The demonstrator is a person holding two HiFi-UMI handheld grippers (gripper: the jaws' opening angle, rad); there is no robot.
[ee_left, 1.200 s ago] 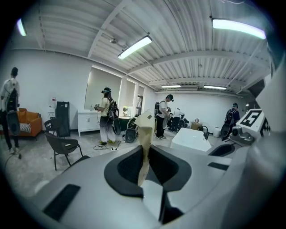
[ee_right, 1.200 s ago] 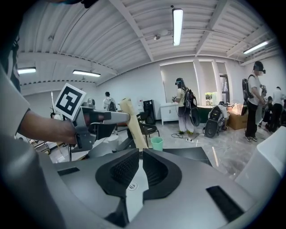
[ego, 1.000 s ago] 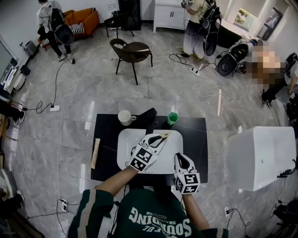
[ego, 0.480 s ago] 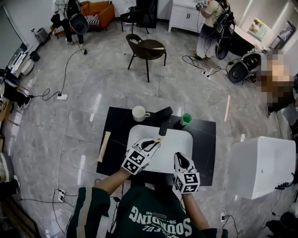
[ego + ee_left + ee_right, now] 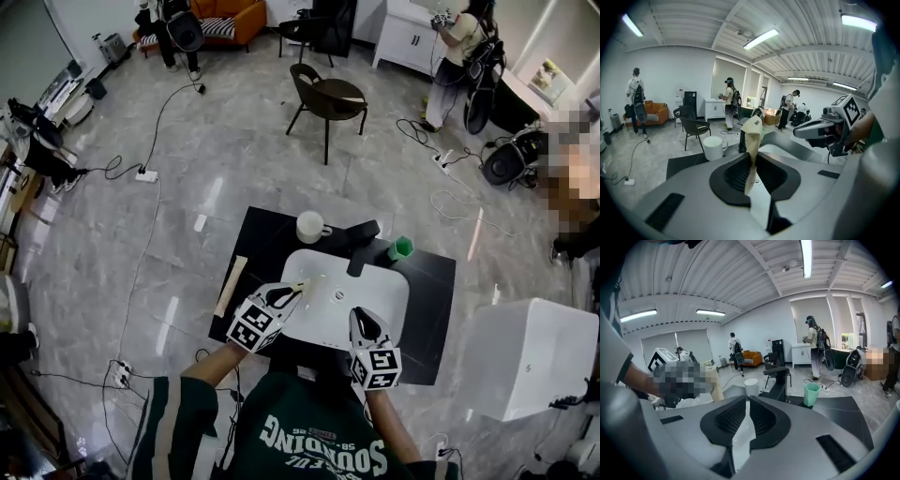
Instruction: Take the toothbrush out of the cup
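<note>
Toothbrush with a pale wooden handle is clamped in the left gripper, which has drawn back over the white basin, well apart from the white mug and the green cup; removal looks done. Right gripper has its jaws together, empty.

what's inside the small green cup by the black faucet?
Nothing shows above the rim of the small green cup. Its own wall covers the inside in the right gripper view, and the cup is too small in the head view to tell.
</note>
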